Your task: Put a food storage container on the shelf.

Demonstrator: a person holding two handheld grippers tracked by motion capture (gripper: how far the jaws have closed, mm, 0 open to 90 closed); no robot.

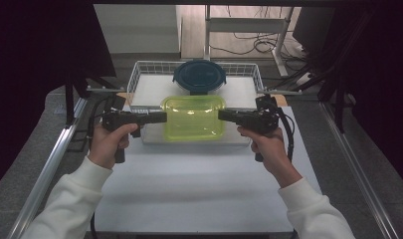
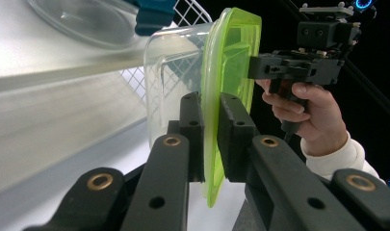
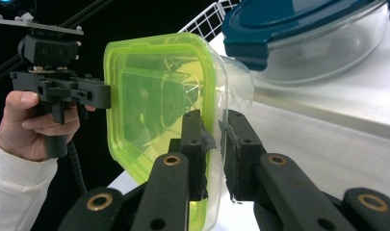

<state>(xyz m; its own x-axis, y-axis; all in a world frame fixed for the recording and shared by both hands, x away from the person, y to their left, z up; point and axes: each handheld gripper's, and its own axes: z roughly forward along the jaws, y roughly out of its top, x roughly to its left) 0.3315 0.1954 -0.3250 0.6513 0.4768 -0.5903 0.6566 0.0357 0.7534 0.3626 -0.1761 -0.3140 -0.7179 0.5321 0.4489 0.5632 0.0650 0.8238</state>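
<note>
In the high view, a clear container with a yellow-green lid point(image 1: 193, 117) hung above the white table point(image 1: 199, 194) between the two grippers, just in front of the wire basket point(image 1: 139, 74). The left gripper point(image 1: 161, 117) came in level from the left, its jaws clamped on the left edge of the lid. The right gripper point(image 1: 223, 114) came in level from the right and was clamped on the opposite edge. Each was held by a hand in a white sleeve point(image 1: 74, 199), the left hand point(image 1: 109, 142) and the right hand point(image 1: 268, 144) wrapped around the pistol-like grips.

The left gripper view showed the green lid's rim point(image 2: 213, 144) pinched between the two black jaws, with the clear body of the container point(image 2: 171, 72) on the far side (the picture was rolled, so the container appeared on its edge). Farther off in that view, the right gripper point(image 2: 253, 67) gripped the other rim.

The right gripper view showed the same from the other side: its own jaws were closed tight on the lid's rim and the container wall point(image 3: 216, 120), and the left gripper point(image 3: 106, 96) met the lid at the far edge.

A round glass bowl with a dark blue lid point(image 1: 199, 75) sat in the basket behind the green-lidded container, apart from it. A black cable point(image 1: 290, 134) looped down from the right gripper past the wrist
</note>
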